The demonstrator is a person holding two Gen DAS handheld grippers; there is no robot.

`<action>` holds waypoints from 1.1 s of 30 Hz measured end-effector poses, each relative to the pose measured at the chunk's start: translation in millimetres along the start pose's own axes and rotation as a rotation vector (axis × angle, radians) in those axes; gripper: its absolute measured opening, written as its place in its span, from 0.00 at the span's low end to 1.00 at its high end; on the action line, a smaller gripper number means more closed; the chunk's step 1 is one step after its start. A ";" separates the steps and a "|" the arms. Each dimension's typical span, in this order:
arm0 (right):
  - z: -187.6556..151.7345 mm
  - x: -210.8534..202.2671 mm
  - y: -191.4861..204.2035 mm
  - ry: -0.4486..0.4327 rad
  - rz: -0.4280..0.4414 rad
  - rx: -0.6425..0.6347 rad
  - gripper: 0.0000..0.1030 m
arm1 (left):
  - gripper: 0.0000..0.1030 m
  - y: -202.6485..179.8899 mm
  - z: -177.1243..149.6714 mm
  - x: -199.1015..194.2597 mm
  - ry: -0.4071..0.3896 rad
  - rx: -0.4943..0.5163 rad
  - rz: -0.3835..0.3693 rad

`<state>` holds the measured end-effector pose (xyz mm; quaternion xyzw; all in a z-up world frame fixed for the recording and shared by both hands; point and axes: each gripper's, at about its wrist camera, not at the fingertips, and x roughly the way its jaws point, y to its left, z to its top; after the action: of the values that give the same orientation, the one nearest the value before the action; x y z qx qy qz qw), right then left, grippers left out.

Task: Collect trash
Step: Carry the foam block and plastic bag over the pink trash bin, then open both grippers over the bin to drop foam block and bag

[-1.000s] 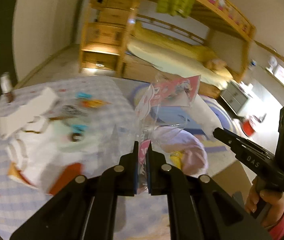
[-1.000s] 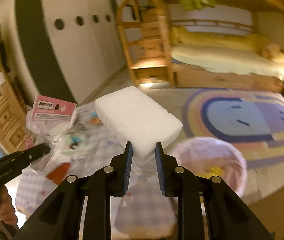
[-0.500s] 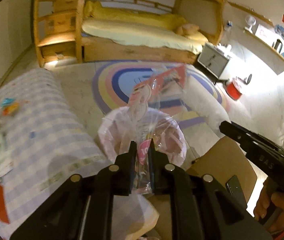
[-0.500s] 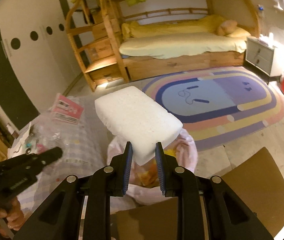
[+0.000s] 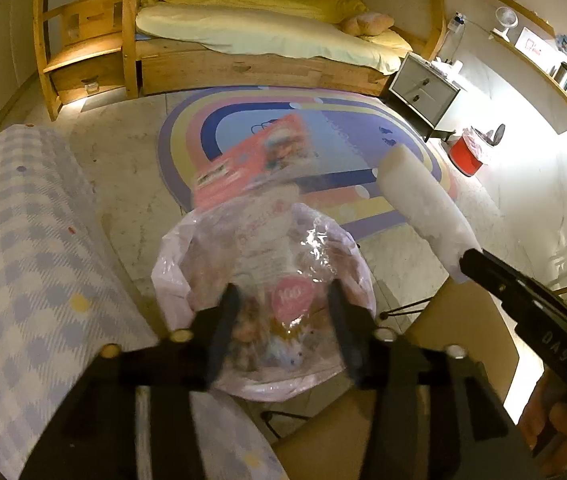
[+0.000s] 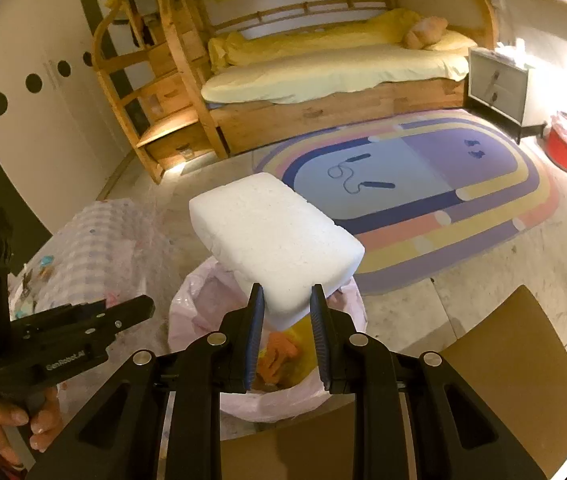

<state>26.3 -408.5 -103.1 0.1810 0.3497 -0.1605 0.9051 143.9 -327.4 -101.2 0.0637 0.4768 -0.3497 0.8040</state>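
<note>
Drop step: our left claw (image 5: pixel 279 320) is opening, plastic packet (image 5: pixel 267 216) loose between jaws over bin (image 5: pixel 163 280). Right claw (image 6: pixel 283 312) grips foam block (image 6: pixel 271 232) w/ bin below; next, let go.

The left gripper (image 5: pixel 281 320) points steeply down with its jaws opening, while the right gripper (image 6: pixel 283 320), angled down beside it, stays clamped, each hand-held.
</note>
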 end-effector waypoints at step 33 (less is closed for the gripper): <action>0.0 8.7 53.1 0.040 0.064 -0.109 0.49 | 0.74 37.6 -28.3 -115.6 -0.198 -0.027 0.094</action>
<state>54.6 -363.0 -97.7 0.1458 0.3697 -0.1087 0.9112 112.1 -229.0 -31.3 0.0404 0.3961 -0.3100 0.8634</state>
